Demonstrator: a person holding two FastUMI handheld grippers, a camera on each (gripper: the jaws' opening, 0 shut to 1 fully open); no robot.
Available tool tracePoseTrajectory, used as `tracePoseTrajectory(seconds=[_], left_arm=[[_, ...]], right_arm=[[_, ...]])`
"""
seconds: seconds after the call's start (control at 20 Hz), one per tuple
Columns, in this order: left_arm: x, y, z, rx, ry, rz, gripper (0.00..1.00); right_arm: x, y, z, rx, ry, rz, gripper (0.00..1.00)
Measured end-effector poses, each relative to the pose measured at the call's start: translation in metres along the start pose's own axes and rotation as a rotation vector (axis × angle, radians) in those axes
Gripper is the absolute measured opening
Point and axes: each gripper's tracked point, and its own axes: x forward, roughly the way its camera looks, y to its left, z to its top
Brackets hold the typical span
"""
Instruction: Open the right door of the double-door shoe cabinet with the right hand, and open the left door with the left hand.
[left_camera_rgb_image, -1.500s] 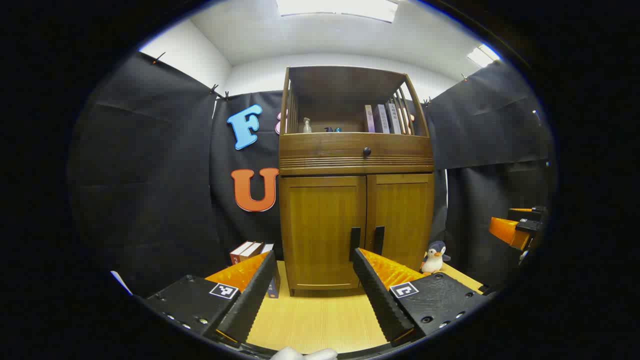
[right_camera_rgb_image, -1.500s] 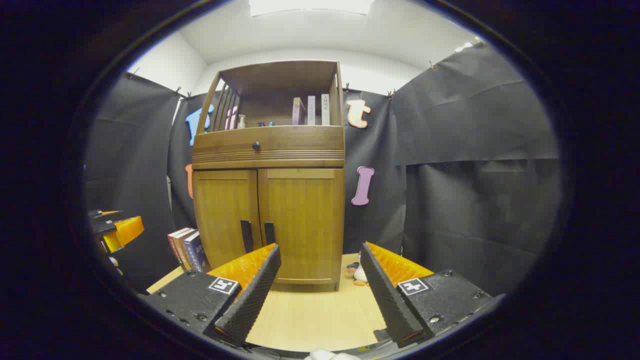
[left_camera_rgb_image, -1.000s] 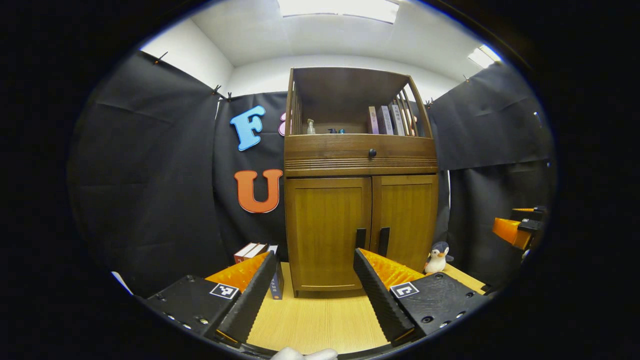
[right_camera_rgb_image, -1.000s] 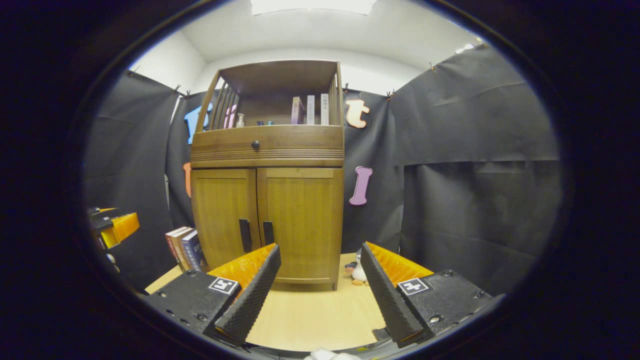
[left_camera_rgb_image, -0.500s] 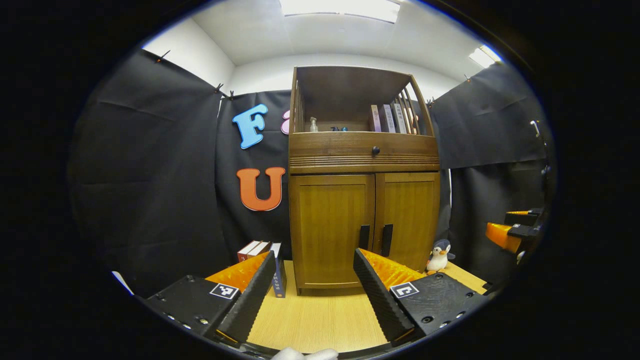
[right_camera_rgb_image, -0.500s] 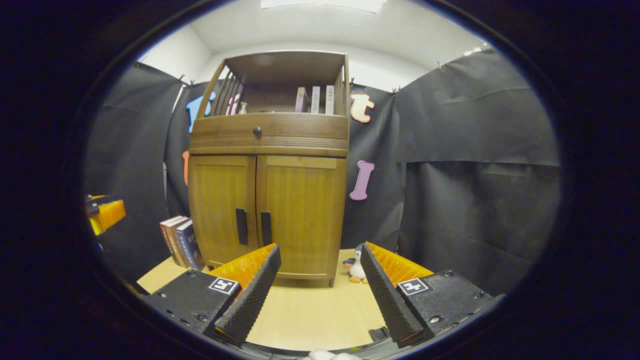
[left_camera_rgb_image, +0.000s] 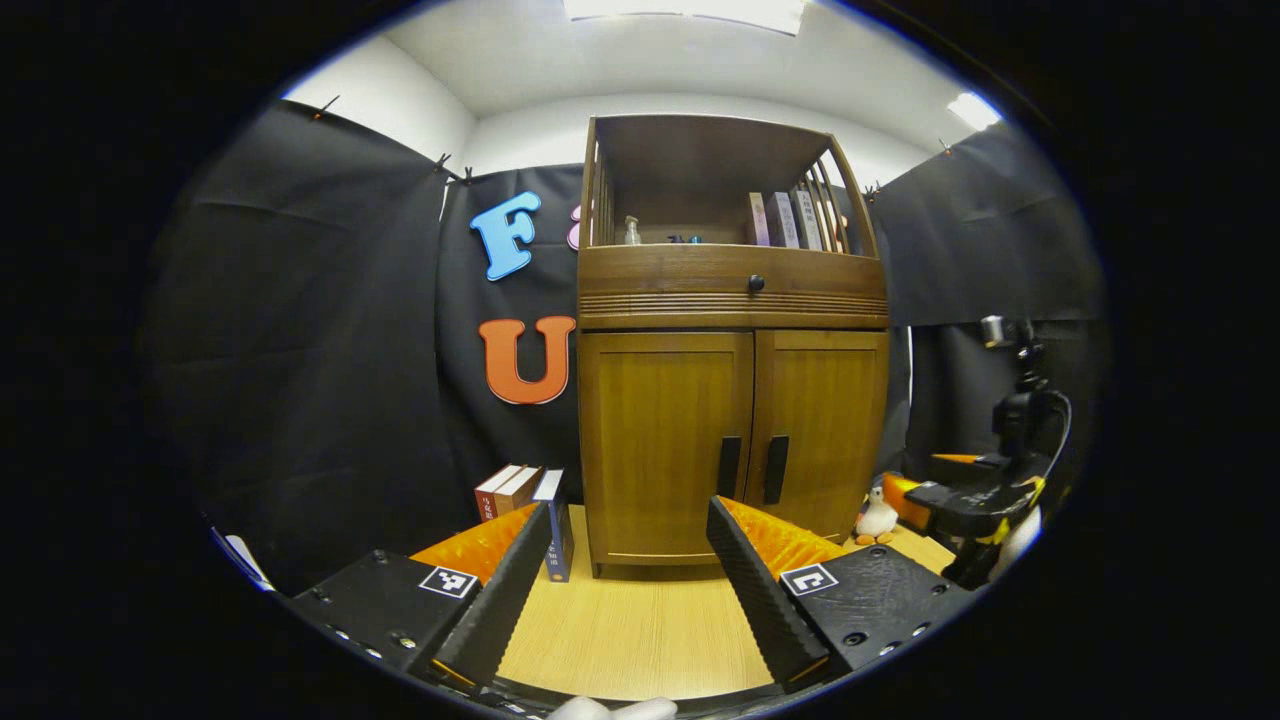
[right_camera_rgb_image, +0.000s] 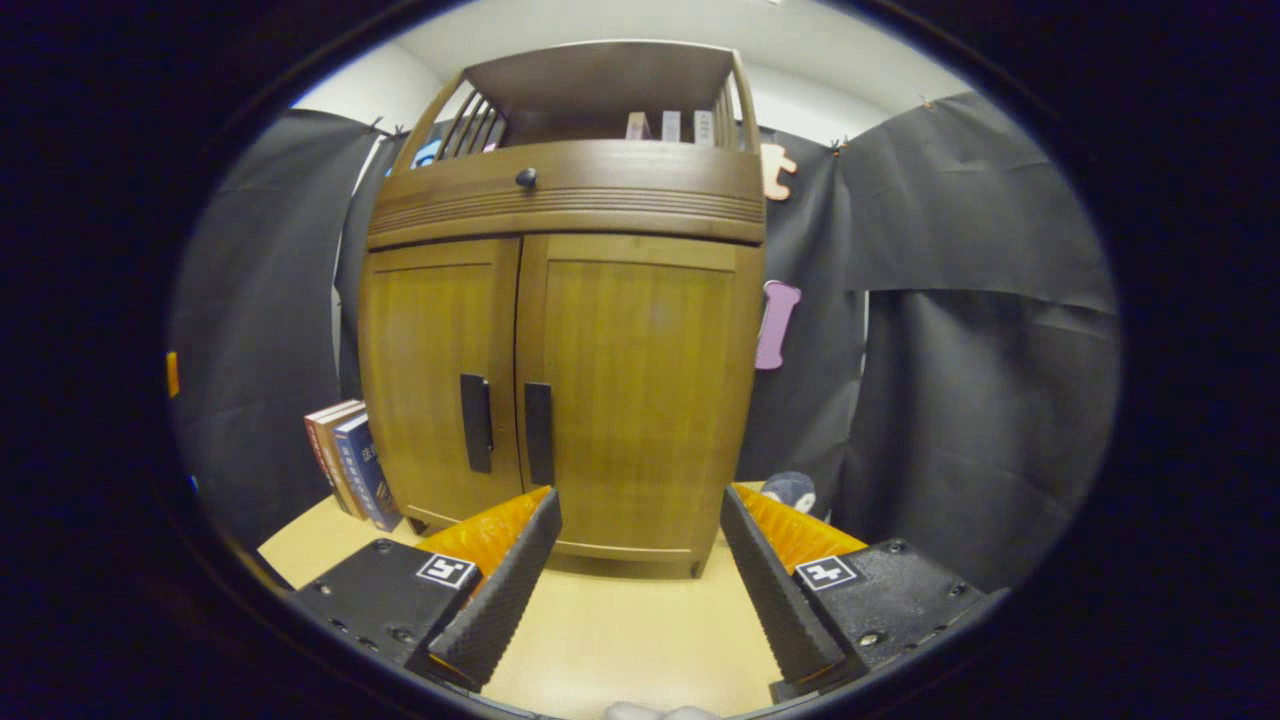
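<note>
Left gripper (left_camera_rgb_image: 628, 580): I see my fingers spread wide, nothing between them, hanging over the light wooden tabletop (left_camera_rgb_image: 640, 640).
Right gripper (right_camera_rgb_image: 640, 575): my fingers stand well apart here too, empty; in the left gripper view it shows at far right (left_camera_rgb_image: 975, 495), near the cabinet's right side.
Shoe cabinet (left_camera_rgb_image: 732, 340): ahead of and above both finger pairs, both doors shut.
Left door (left_camera_rgb_image: 665, 440): its dark handle (left_camera_rgb_image: 729, 466) sits just above my left gripper's right finger.
Right door (right_camera_rgb_image: 640, 390): fills the space above the right fingers; its handle (right_camera_rgb_image: 538, 434) is above the left finger.
Books (left_camera_rgb_image: 535, 505): upright beyond my left finger, beside the cabinet.
Penguin toy (left_camera_rgb_image: 877, 517): past the right finger, by the cabinet's right side.
</note>
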Motion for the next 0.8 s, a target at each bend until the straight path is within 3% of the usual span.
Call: tracePoseTrajectory(seconds=[0.5, 0.8], left_arm=[[0.004, 0.008, 0.001, 0.004, 0.022, 0.133, 0.94], [-0.002, 0.021, -0.005, -0.008, 0.045, 0.211, 0.94]], right_arm=[[0.138, 0.060, 0.001, 0.024, 0.075, 0.124, 1.00], [0.177, 0.093, 0.002, 0.009, 0.099, 0.167, 0.88]])
